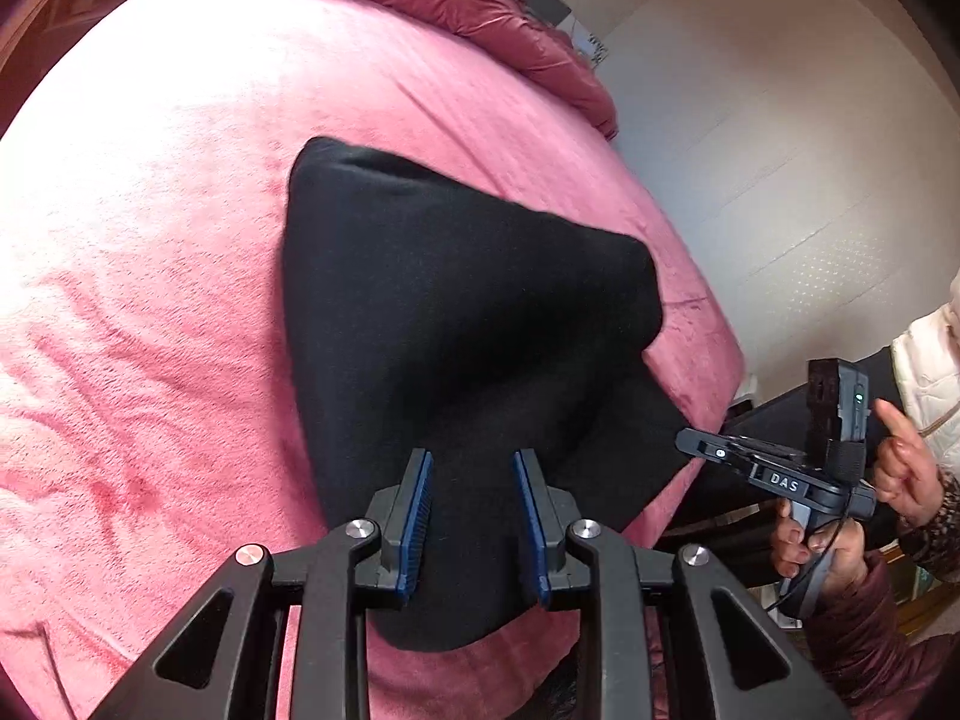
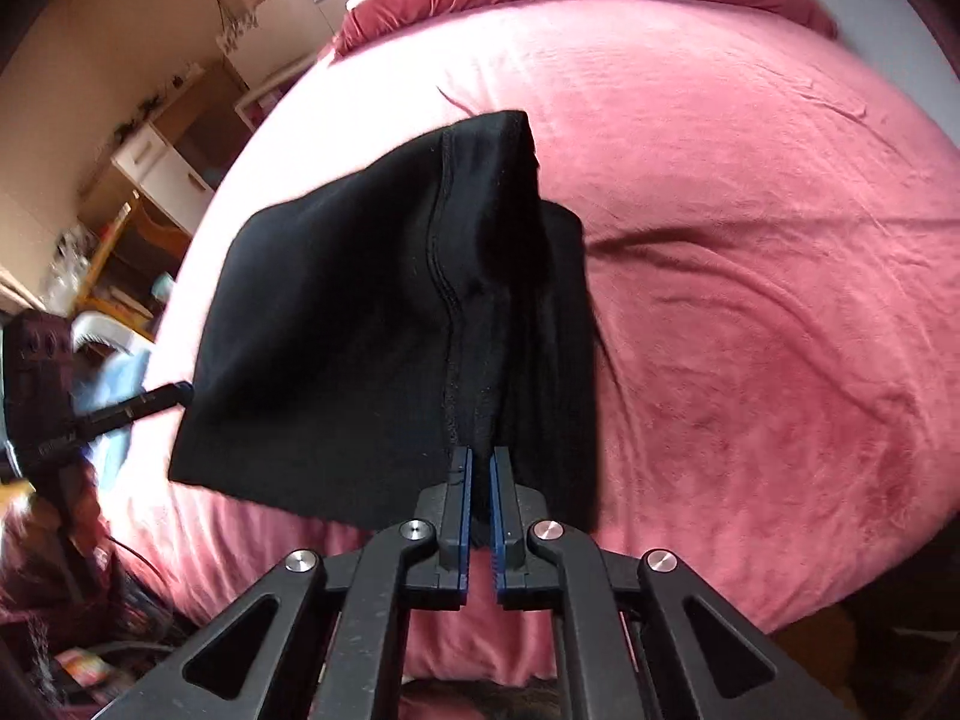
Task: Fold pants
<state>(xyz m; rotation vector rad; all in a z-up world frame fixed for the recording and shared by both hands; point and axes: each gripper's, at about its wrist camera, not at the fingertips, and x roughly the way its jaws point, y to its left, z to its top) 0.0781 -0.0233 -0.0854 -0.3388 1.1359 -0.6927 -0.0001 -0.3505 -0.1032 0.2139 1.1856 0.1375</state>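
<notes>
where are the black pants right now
The black pants are lifted over the near edge of the pink bed, pinched by the right gripper; the open left gripper hovers over them.

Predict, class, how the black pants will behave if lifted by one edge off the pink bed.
The black pants would probably sag, since they drape where the right gripper pinches them. They seem light, held by one edge. The plush pink bed may drag on them.

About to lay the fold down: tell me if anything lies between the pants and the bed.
Nothing visible does. The right gripper holds the black pants over bare pink bedding; the left gripper is open.
</notes>
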